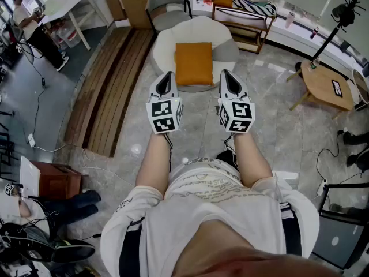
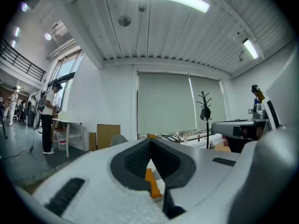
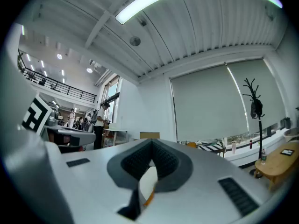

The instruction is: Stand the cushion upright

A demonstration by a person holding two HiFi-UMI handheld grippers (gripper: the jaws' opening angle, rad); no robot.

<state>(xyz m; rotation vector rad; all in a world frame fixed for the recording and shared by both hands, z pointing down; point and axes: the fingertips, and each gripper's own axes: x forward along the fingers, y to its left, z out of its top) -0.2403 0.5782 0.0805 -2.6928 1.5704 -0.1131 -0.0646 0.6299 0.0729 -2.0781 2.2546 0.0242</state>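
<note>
Approach stage, nothing gripped yet. Orange cushion (image 1: 194, 63) flat on the middle of the cream lounge chair (image 1: 166, 46), not stood up.

Left gripper (image 1: 168, 77) and right gripper (image 1: 228, 75) level, side by side just short of the chair's front edge. One toward each near corner of the cushion, both apart from it. Jaws of both fully together, pads meeting at the tips, empty. Only a sliver of orange seen past the pads in each gripper view.

Around the chair:
- grey armchair (image 1: 167, 4) behind it
- shelf unit (image 1: 242, 17) behind and to its right
- small wooden table (image 1: 326, 85) well to its right
- wooden slatted strip (image 1: 109, 91) on the floor to its left
- person (image 1: 31, 27) standing far to its left

Judged next: open both sets of jaws, go forward over the chair's front edge and pinch the cushion's near edge or corners. Then lift and tip it up toward the chair's back until resting on one edge.

Soft fabric, so probably a firm bite at the seam needed. Likely support to lean on: grey back pad (image 1: 226, 51) at the chair's right rear. Risk: flopping back flat if let go too early.
</note>
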